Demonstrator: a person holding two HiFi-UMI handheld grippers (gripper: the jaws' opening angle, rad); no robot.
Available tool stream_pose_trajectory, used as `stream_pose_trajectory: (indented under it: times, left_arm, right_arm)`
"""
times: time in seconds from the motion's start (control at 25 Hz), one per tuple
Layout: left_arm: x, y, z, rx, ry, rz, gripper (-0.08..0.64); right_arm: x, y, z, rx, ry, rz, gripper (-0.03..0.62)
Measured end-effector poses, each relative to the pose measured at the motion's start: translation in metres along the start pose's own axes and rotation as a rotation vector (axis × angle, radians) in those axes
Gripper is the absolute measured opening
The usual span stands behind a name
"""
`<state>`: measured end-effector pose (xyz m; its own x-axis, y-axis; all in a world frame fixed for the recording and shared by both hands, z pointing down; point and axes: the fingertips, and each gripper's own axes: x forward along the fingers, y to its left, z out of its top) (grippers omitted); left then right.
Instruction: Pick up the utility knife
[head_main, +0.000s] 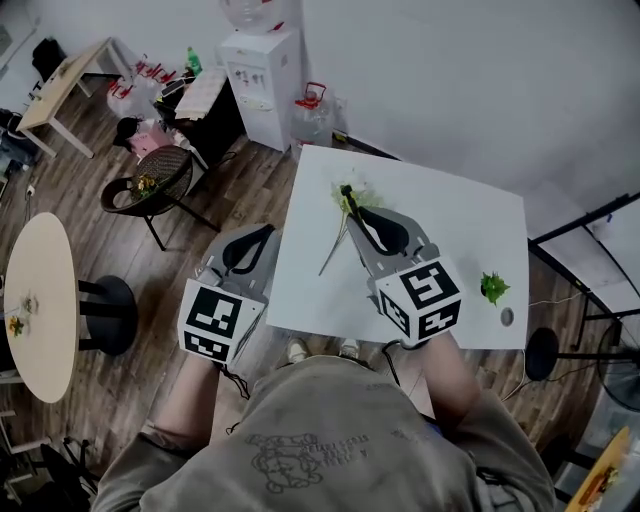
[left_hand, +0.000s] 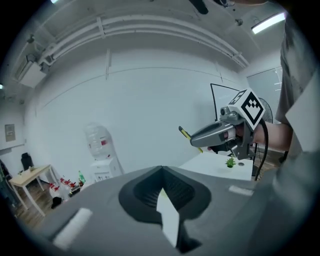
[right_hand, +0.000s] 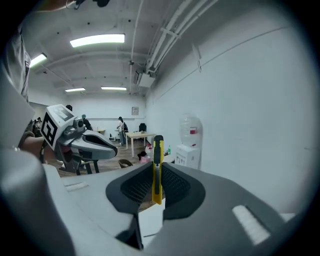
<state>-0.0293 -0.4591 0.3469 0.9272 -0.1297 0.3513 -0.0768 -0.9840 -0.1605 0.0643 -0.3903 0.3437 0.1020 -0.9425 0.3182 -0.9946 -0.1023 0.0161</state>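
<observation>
My right gripper (head_main: 360, 214) is over the middle of the white table (head_main: 470, 220), shut on the utility knife (head_main: 348, 198). In the right gripper view the knife (right_hand: 158, 150), yellow with a black tip, stands upright between the jaws of the right gripper (right_hand: 155, 172) and sticks out past them. My left gripper (head_main: 266, 234) hangs beside the table's left edge, over the floor. Its jaws meet with nothing between them in the left gripper view (left_hand: 161, 170). That view also shows the right gripper (left_hand: 200, 138) with the knife (left_hand: 186, 135), lifted above the table.
A small green plant sprig (head_main: 493, 287) and a small round disc (head_main: 507, 317) lie near the table's right front corner. A thin stem (head_main: 333, 250) and green bits (head_main: 362, 190) lie mid-table. A water dispenser (head_main: 262, 80), a dark chair (head_main: 160, 175) and a round table (head_main: 40, 300) stand to the left.
</observation>
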Motion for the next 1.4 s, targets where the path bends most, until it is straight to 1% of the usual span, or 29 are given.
stream_pose_trajectory:
  times: [0.16,0.28,0.44,0.52,0.68,0.88,1.0,1.2,1.4]
  left_arm:
    - [-0.018,0.007,0.041,0.033,-0.103,0.035,0.000]
    - [-0.033,0.010,0.063,0.049,-0.159,0.056,0.000]
    - [-0.054,0.009,0.089,0.055,-0.234,0.071,0.000]
    - [-0.063,0.009,0.096,0.047,-0.257,0.088,0.000]
    - [-0.074,0.008,0.097,0.016,-0.258,0.112,0.000]
    - [-0.074,0.002,0.082,-0.016,-0.214,0.097,0.000]
    - [-0.072,0.001,0.076,-0.022,-0.203,0.092,0.000]
    - [-0.072,0.002,0.079,-0.019,-0.207,0.092,0.000]
    - [-0.070,0.002,0.077,-0.024,-0.208,0.095,0.000]
  right_arm:
    - [-0.022,-0.001,0.040,-0.017,-0.107,-0.010,0.080]
    - [-0.041,0.004,0.065,-0.027,-0.182,-0.013,0.080]
    - [-0.065,0.015,0.088,-0.025,-0.265,0.005,0.078]
    - [-0.077,0.017,0.094,-0.020,-0.289,0.005,0.078]
    - [-0.093,0.015,0.093,0.000,-0.297,-0.002,0.078]
    - [-0.096,0.008,0.076,0.031,-0.256,-0.022,0.078]
    - [-0.093,0.006,0.069,0.040,-0.239,-0.025,0.078]
    - [-0.089,0.009,0.071,0.032,-0.236,-0.016,0.078]
    - [-0.090,0.010,0.064,0.038,-0.222,-0.015,0.078]
